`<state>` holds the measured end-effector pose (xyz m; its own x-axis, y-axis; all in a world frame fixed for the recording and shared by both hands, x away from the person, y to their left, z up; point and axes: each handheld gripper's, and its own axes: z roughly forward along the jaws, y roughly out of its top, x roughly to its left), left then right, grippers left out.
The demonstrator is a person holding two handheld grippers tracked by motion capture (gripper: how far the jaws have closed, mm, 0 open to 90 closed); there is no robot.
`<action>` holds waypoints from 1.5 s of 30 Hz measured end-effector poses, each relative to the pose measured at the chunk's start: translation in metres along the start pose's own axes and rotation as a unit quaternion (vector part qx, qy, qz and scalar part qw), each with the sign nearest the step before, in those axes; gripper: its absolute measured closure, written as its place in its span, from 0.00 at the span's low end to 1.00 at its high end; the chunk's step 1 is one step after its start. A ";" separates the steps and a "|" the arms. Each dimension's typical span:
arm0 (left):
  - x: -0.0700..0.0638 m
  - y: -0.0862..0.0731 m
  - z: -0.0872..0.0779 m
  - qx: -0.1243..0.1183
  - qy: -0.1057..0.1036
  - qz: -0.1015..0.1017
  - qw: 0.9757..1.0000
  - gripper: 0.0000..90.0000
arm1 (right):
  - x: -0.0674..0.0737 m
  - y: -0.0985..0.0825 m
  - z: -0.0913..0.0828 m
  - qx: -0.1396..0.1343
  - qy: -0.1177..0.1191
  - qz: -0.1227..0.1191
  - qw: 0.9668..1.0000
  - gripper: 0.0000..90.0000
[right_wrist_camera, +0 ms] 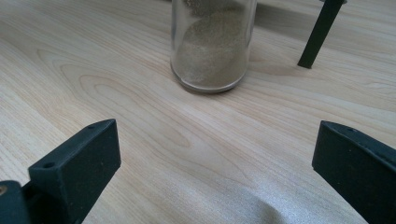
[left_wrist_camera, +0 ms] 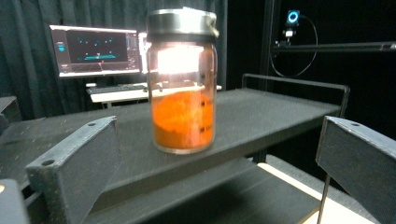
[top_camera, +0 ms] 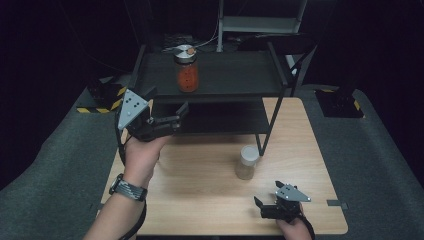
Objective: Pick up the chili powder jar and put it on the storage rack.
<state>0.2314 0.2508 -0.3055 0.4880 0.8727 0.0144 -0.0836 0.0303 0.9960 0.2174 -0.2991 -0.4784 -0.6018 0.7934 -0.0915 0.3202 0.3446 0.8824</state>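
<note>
Black fingers (left_wrist_camera: 74,163) of the left gripper (top_camera: 167,112) are standing spread wide with nothing between them, framing the orange jar (left_wrist_camera: 182,79) in the left gripper view. That jar is standing upright on the top shelf of a black metal rack (top_camera: 235,75), toward the shelf's left half and clear of the fingers. It is clear glass under a grey metal lid, and an orange-red powder is filling roughly its lower half; a bright reflection is showing on the glass above the powder. In the high view the left gripper is hovering at the rack's front left corner, just below the level of that shelf.

Near the table's (top_camera: 200,200) front right corner, the right gripper (top_camera: 267,206) is resting low with its fingers (right_wrist_camera: 77,168) also spread and empty. Ahead of it a second clear jar (top_camera: 247,162) holding pale tan powder is standing on the table beside the rack's front right leg (right_wrist_camera: 320,32), apart from both grippers.
</note>
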 end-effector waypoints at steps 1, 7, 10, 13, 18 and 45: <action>0.000 -0.005 -0.004 0.003 -0.003 -0.001 1.000 0.00 | 0.000 0.000 0.000 0.000 0.000 0.000 1.000 0.00; -0.002 -0.020 -0.013 0.014 -0.009 -0.003 1.000 0.00 | 0.001 0.000 0.000 0.000 -0.001 -0.001 1.000 0.00; -0.005 -0.029 -0.018 0.019 -0.010 -0.001 1.000 0.00 | 0.001 0.000 0.000 0.000 -0.001 -0.001 1.000 0.00; -0.007 -0.040 -0.023 0.023 -0.015 0.000 1.000 0.00 | 0.001 0.000 0.000 0.001 -0.001 -0.001 1.000 0.00; -0.011 -0.054 -0.030 0.028 -0.017 0.000 0.999 0.00 | 0.001 0.001 0.000 0.001 -0.002 -0.002 1.000 0.00; -0.013 -0.167 -0.061 0.136 -0.026 -0.029 0.990 0.00 | 0.004 0.001 0.001 0.003 -0.006 -0.006 1.000 0.00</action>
<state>0.1855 0.2641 -0.4771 0.5293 0.8472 -0.0460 0.1789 -0.0585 0.9821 0.2160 -0.2955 -0.4780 -0.5968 0.7950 -0.1086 0.3172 0.3581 0.8782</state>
